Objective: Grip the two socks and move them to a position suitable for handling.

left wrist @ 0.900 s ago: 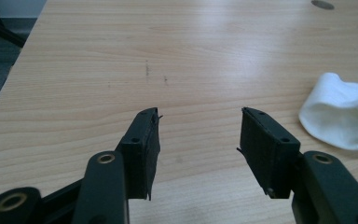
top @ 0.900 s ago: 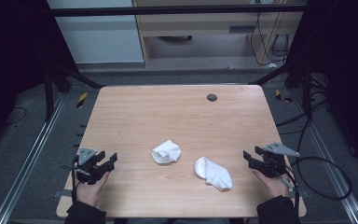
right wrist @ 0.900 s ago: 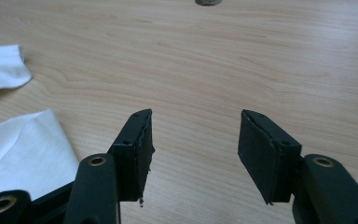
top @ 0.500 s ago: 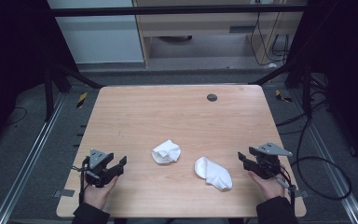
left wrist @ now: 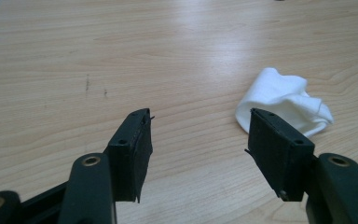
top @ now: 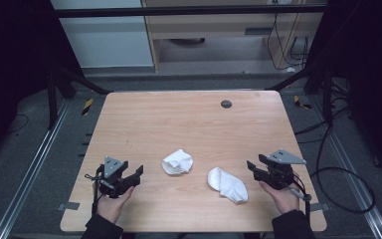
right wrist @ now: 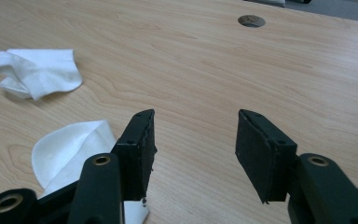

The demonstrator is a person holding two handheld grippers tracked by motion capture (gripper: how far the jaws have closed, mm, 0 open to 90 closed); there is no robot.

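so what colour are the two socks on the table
Both socks, the crumpled one and the flatter one, are plain white; the high view shows them best.

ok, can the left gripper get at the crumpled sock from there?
Probably yes. The left gripper has its jaws open and empty, and bare table lies between it and the crumpled sock; nothing stands in the way.

This looks like a lab or recording room set up for tests. A plain wooden surface (top: 189,124) with a round cable hole (top: 226,104) stands on grey carpet (top: 20,164) inside a dark metal frame (top: 189,10). Metal rails (top: 27,174) run along the floor at both sides, loose cables (top: 345,172) trail at the right, and a pale cabinet (top: 112,42) stands at the top.
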